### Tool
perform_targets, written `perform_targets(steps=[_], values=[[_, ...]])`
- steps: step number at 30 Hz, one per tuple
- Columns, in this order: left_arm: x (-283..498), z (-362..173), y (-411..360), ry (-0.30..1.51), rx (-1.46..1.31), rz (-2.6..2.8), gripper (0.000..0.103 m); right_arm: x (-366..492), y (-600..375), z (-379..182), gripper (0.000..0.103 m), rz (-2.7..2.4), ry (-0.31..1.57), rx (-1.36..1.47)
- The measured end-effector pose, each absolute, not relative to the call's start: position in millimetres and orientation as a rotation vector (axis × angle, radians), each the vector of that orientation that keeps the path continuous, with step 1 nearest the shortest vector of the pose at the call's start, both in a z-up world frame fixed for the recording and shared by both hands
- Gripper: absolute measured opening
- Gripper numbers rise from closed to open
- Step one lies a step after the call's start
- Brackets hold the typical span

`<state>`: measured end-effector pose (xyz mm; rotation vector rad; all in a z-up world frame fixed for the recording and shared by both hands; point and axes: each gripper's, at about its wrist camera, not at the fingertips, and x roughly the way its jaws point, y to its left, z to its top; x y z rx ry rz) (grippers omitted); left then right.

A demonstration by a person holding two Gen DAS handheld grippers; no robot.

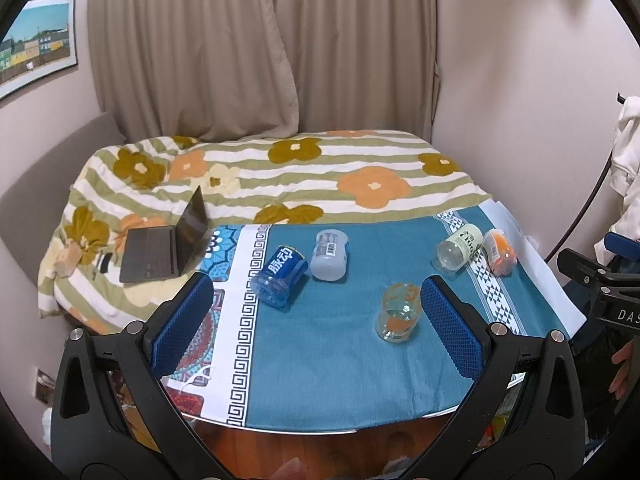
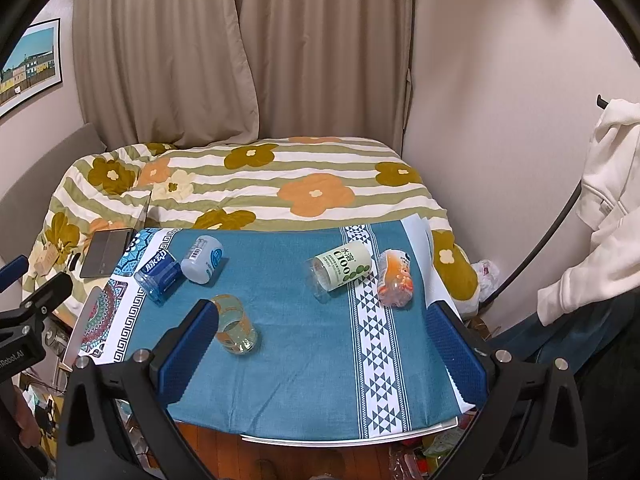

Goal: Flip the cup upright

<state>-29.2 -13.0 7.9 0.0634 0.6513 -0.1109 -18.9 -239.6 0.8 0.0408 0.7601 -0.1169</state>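
Note:
Several cut-bottle cups lie on a teal tablecloth (image 1: 328, 344). A clear cup with orange print (image 1: 398, 312) stands near the middle, also in the right wrist view (image 2: 236, 324). A blue cup (image 1: 280, 280) and a frosted white cup (image 1: 330, 256) lie on their sides at the left. A green-labelled cup (image 1: 458, 248) and an orange cup (image 1: 498, 252) lie tipped at the right. My left gripper (image 1: 316, 292) is open and empty above the table's near part. My right gripper (image 2: 320, 316) is open and empty too.
An open laptop (image 1: 164, 248) sits on the flowered quilt (image 1: 320, 176) behind the table. Curtains (image 1: 260, 48) hang at the back. A white garment (image 2: 600, 200) hangs at the right. Clutter lies on the floor under the table's front edge (image 2: 340, 438).

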Motion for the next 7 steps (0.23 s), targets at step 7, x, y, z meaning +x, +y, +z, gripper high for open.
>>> perform_targets(steps=[7], values=[[-29.4,7.4,-14.6,0.646,0.065,-0.101,0.103,-18.5,-239.9,0.9,0.103,-0.117,0.76,0.042]])
